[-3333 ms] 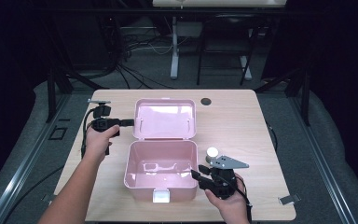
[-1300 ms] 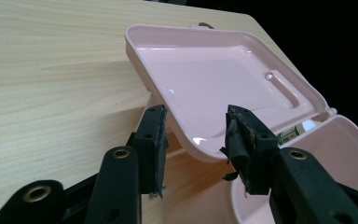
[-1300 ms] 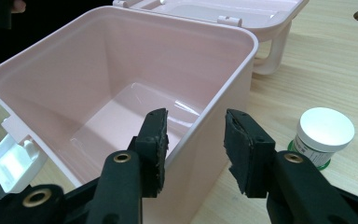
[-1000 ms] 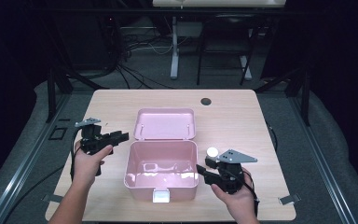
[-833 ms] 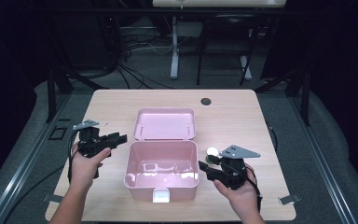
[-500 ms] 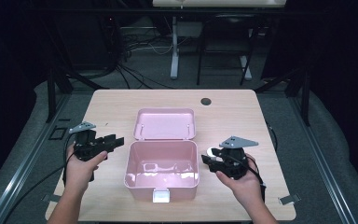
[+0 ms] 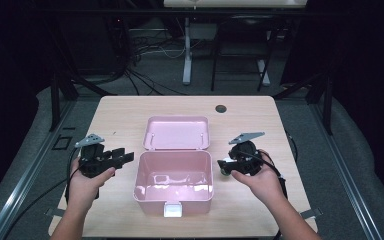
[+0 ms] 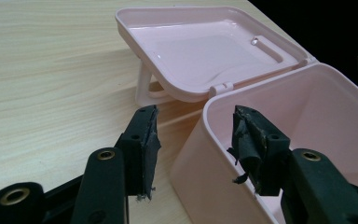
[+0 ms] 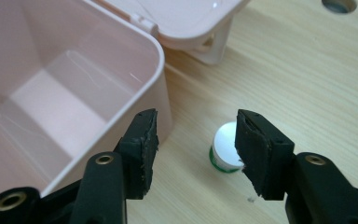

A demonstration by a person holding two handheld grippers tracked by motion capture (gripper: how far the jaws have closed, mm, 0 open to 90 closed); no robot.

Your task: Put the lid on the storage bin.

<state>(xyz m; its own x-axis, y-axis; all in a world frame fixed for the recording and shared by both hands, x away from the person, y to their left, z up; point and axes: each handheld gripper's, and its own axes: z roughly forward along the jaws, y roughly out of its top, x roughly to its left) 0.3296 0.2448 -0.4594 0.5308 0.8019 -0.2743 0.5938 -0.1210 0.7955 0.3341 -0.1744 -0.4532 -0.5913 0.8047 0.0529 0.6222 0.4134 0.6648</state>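
An open pink box [image 7: 175, 196] stands mid-table with its lid [image 7: 177, 132] laid back behind it. My left gripper [image 7: 127, 157] is just left of the box, pointing at its near left corner [image 8: 307, 112]. Its jaws [image 8: 196, 135] have just been opening and stand open with nothing gripped. My right gripper [image 7: 221, 165] hovers at the box's right side, also open after just widening. In the right gripper view a small white-capped green jar [image 9: 226, 151] stands on the table beside the right finger [image 9: 261, 149], untouched, while the box rim [image 9: 158, 51] is at the left.
The light wooden table [image 7: 130, 115] has a round dark hole [image 7: 221, 108] near its far edge. Dark floor, cables and metal frames surround the table. A cable trails from each gripper off the near edge.
The right hand moved from the box's front right corner back along its right side to the jar. The left hand drew back from the lid to the box's left. Both jaws opened wider.
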